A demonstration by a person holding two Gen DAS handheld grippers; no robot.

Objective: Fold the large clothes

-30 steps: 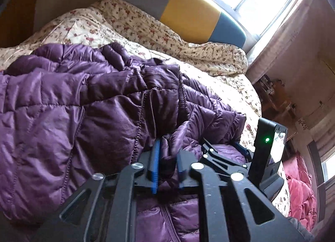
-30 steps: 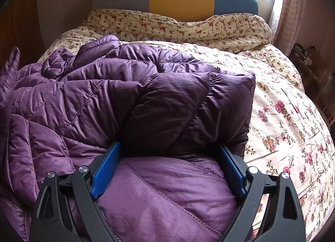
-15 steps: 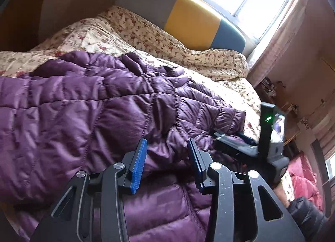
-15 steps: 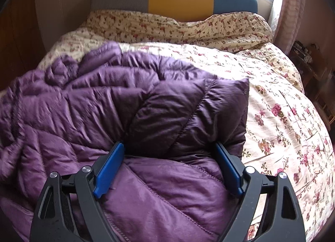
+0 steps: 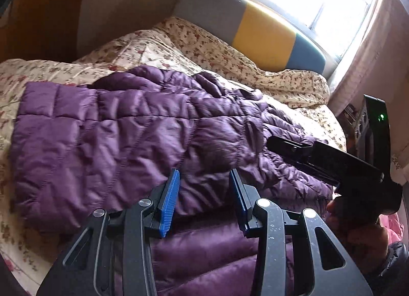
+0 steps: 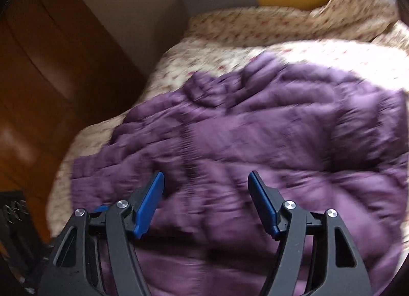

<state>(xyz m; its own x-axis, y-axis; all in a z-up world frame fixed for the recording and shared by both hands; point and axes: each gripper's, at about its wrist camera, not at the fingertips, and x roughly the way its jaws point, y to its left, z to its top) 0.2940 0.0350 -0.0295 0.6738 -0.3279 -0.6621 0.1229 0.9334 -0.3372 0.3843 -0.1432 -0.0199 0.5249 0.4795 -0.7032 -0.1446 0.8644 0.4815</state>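
Observation:
A purple quilted down jacket point(image 5: 127, 137) lies spread on the floral bed, one part folded over the lower part near me; it also shows, blurred, in the right wrist view point(image 6: 255, 129). My left gripper point(image 5: 204, 178) is open and empty, just above the jacket's folded edge. My right gripper point(image 6: 205, 181) is open and empty above the jacket. The right gripper's black body point(image 5: 332, 160) shows at the right of the left wrist view, over the jacket's right side.
The floral bedspread point(image 5: 179, 47) covers the bed. A grey, yellow and blue headboard point(image 5: 255, 30) stands at the back under a bright window. A brown wooden wall or wardrobe point(image 6: 51, 78) lies to the left. Pink fabric point(image 5: 393, 224) lies at the right.
My left gripper opened, let go of the jacket fold and drew back. My right gripper released the thick fold between its jaws, lifted and swung left. The jacket lies flatter.

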